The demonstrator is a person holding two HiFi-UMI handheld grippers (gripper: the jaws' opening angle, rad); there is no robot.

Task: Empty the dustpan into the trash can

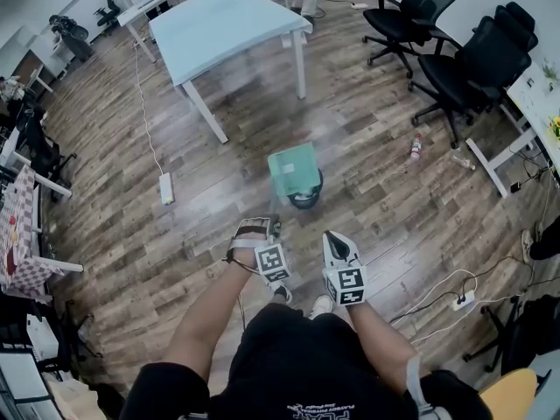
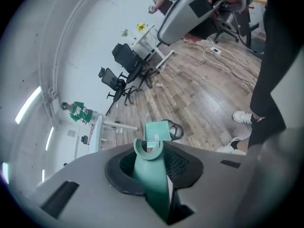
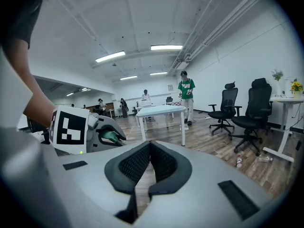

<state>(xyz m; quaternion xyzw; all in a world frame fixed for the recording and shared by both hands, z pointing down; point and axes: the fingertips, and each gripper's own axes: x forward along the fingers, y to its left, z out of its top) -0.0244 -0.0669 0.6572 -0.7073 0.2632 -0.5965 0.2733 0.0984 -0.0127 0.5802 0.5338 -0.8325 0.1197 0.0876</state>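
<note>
- Two grippers are nearest the person, side by side above the wooden floor [image 1: 175, 234]. The right gripper [image 1: 337, 240] has its jaws drawn together, with nothing between them.
- The left gripper [image 1: 255, 226] has its jaws closed narrowly on the green handle [image 2: 150, 177] of the dustpan [image 1: 294, 170] (the handle ends in a hanging loop just past the pads).
- Just beyond, the dustpan is tipped over the black trash can [image 1: 308, 199], covering most of its opening.
- Farther right, a plastic bottle [image 1: 416, 146] lies on the floor near the black office chairs [image 1: 477, 64].
- Farthest off stands a white table [image 1: 223, 20], and a person in a green shirt [image 3: 185, 91] stands beyond it.
</note>
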